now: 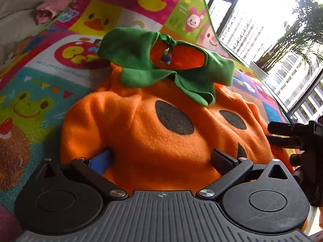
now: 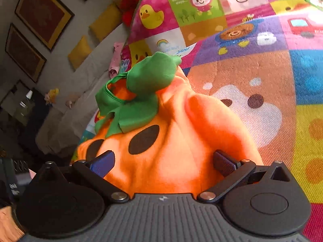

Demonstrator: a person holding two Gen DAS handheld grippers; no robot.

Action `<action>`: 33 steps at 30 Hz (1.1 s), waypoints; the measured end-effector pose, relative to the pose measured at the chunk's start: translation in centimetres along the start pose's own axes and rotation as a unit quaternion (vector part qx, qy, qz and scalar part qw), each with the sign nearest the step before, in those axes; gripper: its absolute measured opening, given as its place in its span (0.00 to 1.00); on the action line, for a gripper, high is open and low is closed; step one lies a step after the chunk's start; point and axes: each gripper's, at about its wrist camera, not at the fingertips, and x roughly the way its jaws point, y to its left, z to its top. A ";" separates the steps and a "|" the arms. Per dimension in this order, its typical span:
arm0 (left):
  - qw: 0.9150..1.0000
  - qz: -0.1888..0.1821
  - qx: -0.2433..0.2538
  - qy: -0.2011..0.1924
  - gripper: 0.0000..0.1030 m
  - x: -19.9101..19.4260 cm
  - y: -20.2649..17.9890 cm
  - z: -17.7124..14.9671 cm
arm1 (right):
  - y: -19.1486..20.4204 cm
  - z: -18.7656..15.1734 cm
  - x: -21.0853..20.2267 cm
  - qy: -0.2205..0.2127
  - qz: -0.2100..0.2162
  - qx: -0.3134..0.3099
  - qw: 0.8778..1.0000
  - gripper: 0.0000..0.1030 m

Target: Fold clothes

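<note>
An orange fleece pumpkin costume [image 1: 153,133] with black eye patches and a green leaf collar [image 1: 161,64] lies on a colourful play mat [image 1: 30,104]. My left gripper [image 1: 161,159] is open, its fingers wide apart with the costume's lower edge bunched between them. The right gripper shows at the right edge of the left wrist view [image 1: 286,135]. In the right wrist view the costume [image 2: 181,133] and its collar [image 2: 141,92] fill the middle. My right gripper [image 2: 163,161] is open, fingers spread around the costume's near edge.
A pink garment [image 1: 52,6] lies on a cream sofa [image 1: 16,2] beyond the mat. Large windows [image 1: 272,30] stand at the right. The right wrist view shows framed pictures [image 2: 40,14] and yellow cushions [image 2: 105,22] on the left.
</note>
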 end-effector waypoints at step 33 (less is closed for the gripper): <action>0.978 0.181 0.019 -0.102 1.00 9.2 8.1 18.7 | 1.3 18.7 18.7 -0.024 -0.280 -0.267 0.922 1.00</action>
